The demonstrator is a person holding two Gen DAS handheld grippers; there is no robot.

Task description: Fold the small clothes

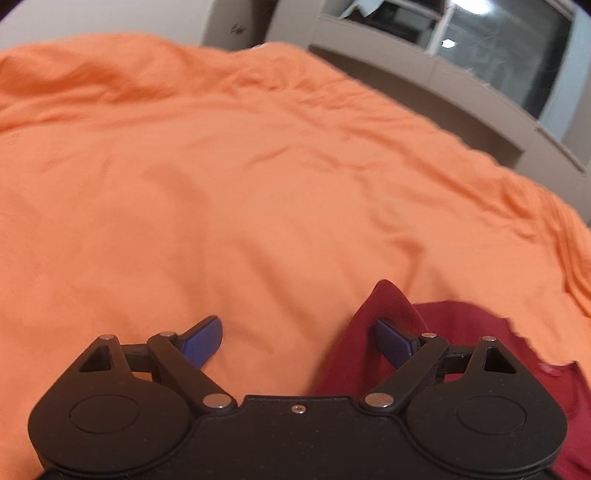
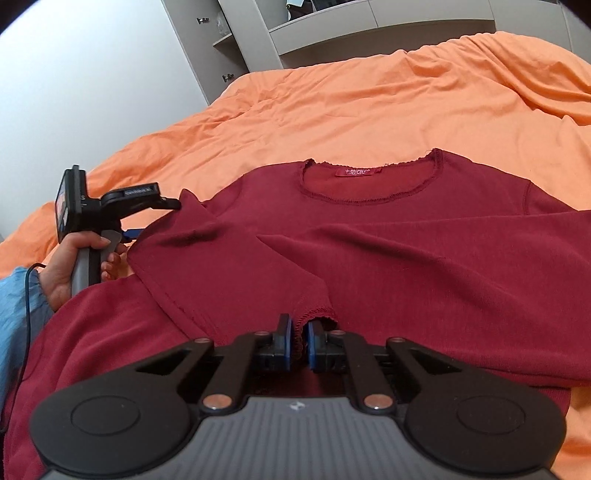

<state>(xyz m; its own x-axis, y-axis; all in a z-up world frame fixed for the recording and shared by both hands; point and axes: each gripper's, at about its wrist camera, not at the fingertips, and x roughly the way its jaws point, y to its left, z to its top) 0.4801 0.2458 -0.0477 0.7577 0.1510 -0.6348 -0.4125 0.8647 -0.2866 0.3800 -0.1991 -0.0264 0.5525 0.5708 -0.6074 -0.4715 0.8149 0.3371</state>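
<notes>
The red top (image 2: 388,236) lies face up on the orange bedspread (image 2: 351,99), neckline away from the person. One sleeve (image 2: 229,266) is already folded across the chest. The right gripper (image 2: 300,345) is pinched on that sleeve's cuff. The left gripper (image 1: 297,341) is spread wide at the sleeve's outer fold, holding nothing. The other sleeve and the body folds appear to remain, so the work looks early.

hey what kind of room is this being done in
Most likely a bedroom: the dark red long-sleeved top lies on a rumpled orange bedsheet, with grey built-in shelving beyond.
</notes>
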